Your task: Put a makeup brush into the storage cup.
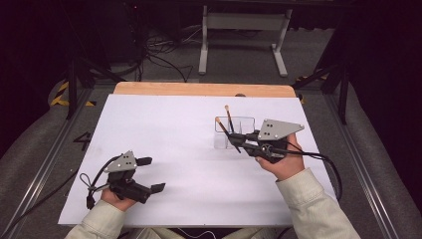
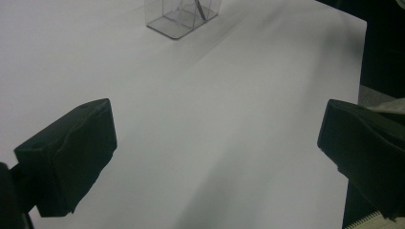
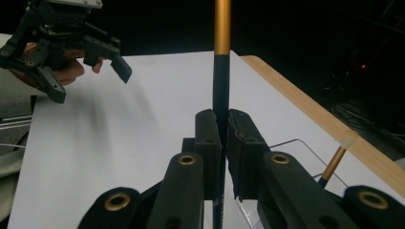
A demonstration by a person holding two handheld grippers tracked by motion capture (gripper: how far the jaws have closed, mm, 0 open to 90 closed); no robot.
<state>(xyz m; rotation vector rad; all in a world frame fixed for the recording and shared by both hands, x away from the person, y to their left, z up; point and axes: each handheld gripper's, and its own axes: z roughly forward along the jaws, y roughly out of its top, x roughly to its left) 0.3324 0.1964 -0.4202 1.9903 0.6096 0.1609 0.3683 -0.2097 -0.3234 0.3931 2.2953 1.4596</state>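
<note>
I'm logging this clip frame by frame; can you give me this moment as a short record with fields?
work: putting brushes into a clear holder
right gripper: shut on a black brush with a gold band
left gripper: open, holding nothing, over the white table
clear holder: upright, one brush standing inside
held brush: at the holder, slanted

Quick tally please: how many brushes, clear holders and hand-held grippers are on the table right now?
Brushes: 2, one clamped in the right hand-held gripper, one standing in the holder
Clear holders: 1
Hand-held grippers: 2, the left hand-held gripper open with nothing between its jaws
Total: 5
</note>
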